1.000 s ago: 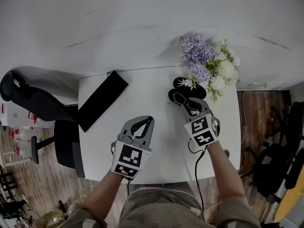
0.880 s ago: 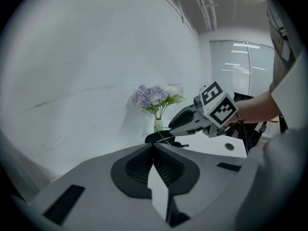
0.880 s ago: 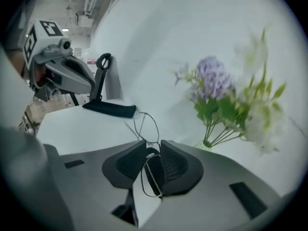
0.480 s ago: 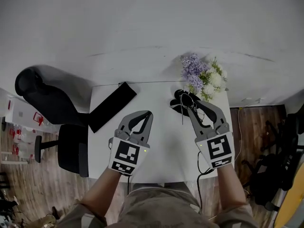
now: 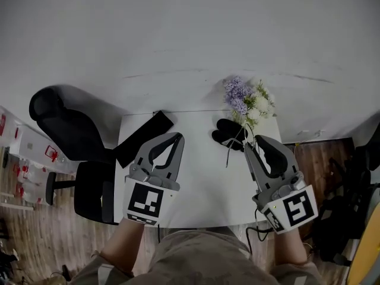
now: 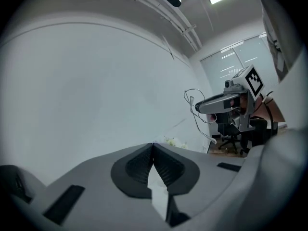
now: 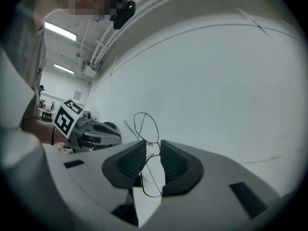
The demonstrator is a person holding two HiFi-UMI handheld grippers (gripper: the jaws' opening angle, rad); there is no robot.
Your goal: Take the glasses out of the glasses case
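Note:
My right gripper (image 5: 252,143) is shut on thin wire-framed glasses (image 5: 234,145), held in the air well above the white table (image 5: 196,183). In the right gripper view the glasses (image 7: 146,127) stand up between the pads, one lens above the jaws and one down in the gap. Below them the black glasses case (image 5: 228,132) lies open on the table, beside the flowers. My left gripper (image 5: 176,137) hovers to the left, its jaws shut on nothing, tips touching (image 6: 153,145). In the left gripper view the right gripper (image 6: 225,103) appears with the glasses (image 6: 194,105) dangling from it.
A bunch of purple and white flowers (image 5: 247,101) stands at the table's back right. At the back left corner lies a flat black pouch (image 5: 142,138). A black office chair (image 5: 62,129) sits left of the table. A white wall runs behind.
Both grippers have risen high above the table. The right one has lifted the glasses up out of the case, which stays open on the table.

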